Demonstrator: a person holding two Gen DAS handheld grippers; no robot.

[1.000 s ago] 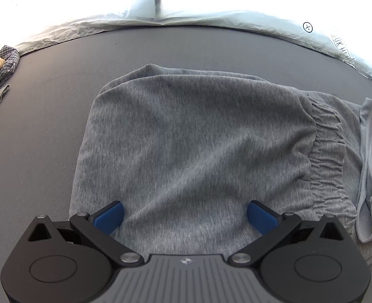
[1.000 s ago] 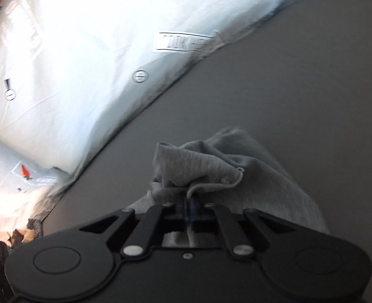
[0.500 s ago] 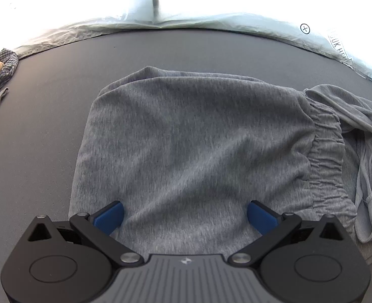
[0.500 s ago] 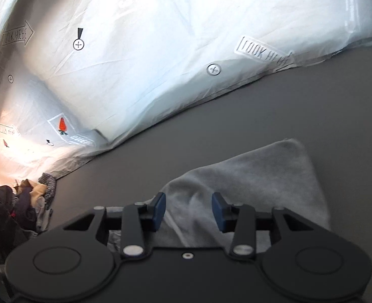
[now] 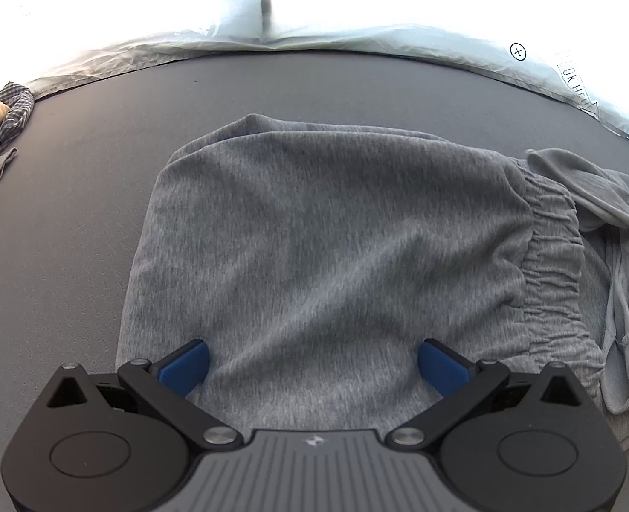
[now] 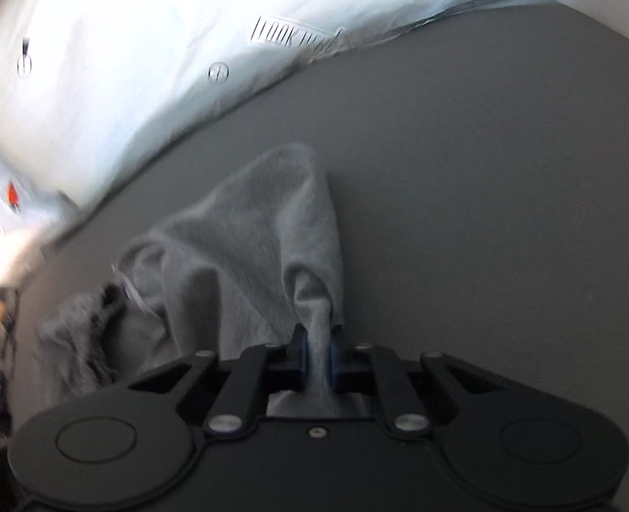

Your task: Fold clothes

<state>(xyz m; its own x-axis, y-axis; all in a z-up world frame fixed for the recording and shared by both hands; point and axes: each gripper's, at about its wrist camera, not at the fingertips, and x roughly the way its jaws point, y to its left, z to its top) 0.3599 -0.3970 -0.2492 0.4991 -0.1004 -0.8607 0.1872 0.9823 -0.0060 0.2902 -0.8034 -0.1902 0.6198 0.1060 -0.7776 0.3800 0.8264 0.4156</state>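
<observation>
Dark grey table (image 5: 79,281), white sheeting at twelve o'clock, grey sweatpants (image 5: 335,256) lying mid-table.
Left gripper (image 5: 312,367) spread wide over them; right gripper (image 6: 316,356) has just been closing, now clamped on a fabric corner: lift evenly, keep the fold edge straight.

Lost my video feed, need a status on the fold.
Left gripper open over gray sweatpants. Right gripper just closed on a bunched fold. Nothing in the way.

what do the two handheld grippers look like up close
Both match: the left gripper and right gripper have matte black bodies with round embossed discs at each side, black linkage arms on silver pivot pins, and blue finger pads. The left shows a ribbed grey centre plate with a small logo.
</observation>
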